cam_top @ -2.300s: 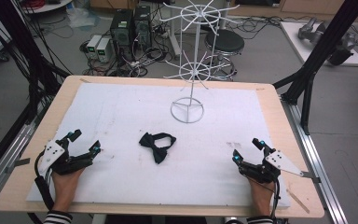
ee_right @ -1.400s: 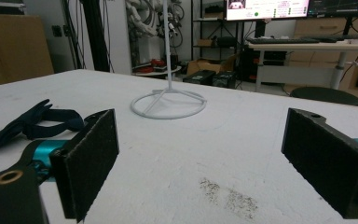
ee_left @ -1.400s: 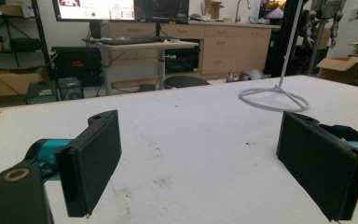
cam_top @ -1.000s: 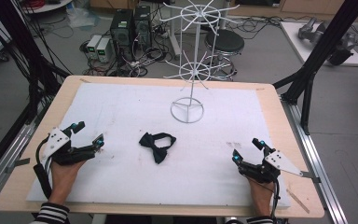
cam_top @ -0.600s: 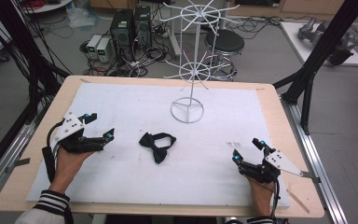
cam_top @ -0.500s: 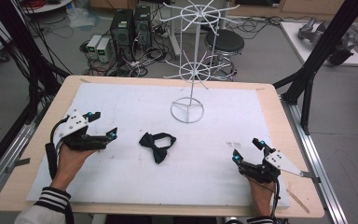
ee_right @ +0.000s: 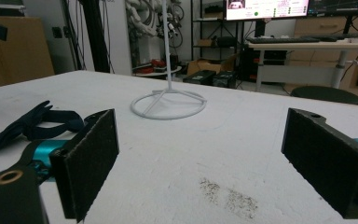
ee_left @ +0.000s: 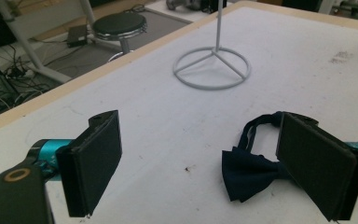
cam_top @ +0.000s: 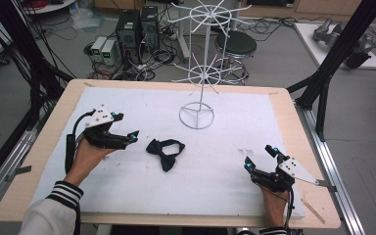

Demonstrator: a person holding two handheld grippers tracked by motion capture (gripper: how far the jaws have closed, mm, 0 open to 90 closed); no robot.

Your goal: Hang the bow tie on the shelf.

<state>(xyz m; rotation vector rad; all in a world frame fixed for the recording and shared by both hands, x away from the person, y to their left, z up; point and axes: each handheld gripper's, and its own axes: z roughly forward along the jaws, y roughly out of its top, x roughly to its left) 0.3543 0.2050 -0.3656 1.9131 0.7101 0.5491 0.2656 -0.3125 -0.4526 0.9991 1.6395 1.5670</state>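
A dark navy bow tie (cam_top: 165, 152) lies flat on the white table cover (cam_top: 127, 196), left of centre. My left gripper (cam_top: 131, 138) hovers just left of it, open, jaws pointing right at the tie. In the left gripper view the bow tie (ee_left: 249, 170) sits beside the right jaw, partly hidden behind it, and nothing lies between the pads of the left gripper (ee_left: 205, 163). My right gripper (cam_top: 258, 157) rests near the front right of the table, open and empty. In the right gripper view the bow tie (ee_right: 28, 123) lies far left, beyond the open right gripper (ee_right: 209, 163).
A white wire display stand (cam_top: 197, 116) with a ring base rises at the back centre of the table; its base (ee_left: 212, 67) shows ahead of the left gripper and, as the ring base (ee_right: 168, 106), ahead of the right one. A smudge (ee_right: 228, 196) marks the cover. Computers, cables and a stool stand beyond the table.
My left gripper has moved forward and to the right, from the front left of the table to just beside the bow tie. The right gripper and the tie have stayed put.
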